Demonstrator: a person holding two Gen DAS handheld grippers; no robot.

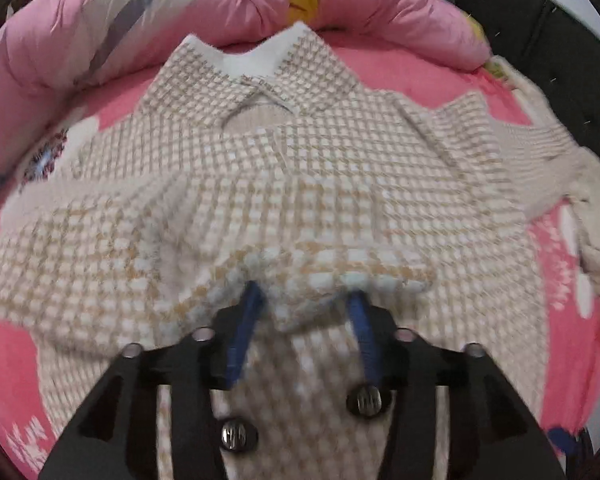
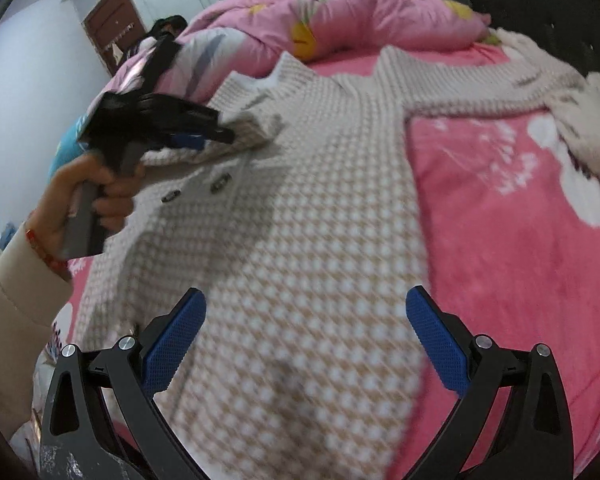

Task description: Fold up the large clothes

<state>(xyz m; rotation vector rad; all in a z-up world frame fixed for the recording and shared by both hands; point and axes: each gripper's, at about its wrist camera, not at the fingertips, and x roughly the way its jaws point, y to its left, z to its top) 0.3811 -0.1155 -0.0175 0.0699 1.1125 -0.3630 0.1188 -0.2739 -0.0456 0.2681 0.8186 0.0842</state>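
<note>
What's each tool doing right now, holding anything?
Left tool: open, a fold of the checked jacket between its fingers, not pinched.
Right tool: open wide, holding nothing, above the jacket.

A bed covered by a bright pink sheet with white floral print [image 2: 500, 208] carries everything. Spread across the sheet lies a large beige-and-white checked knit jacket with dark round buttons [image 1: 300, 184], its collar toward the far end and one sleeve stretched out to the side. Beyond the collar, a bunched pink quilt with grey, yellow and green patterning [image 1: 112, 28] lies along the far edge. A fluffy cream-white cloth [image 2: 592, 120] rests near the outstretched sleeve's end.
</note>
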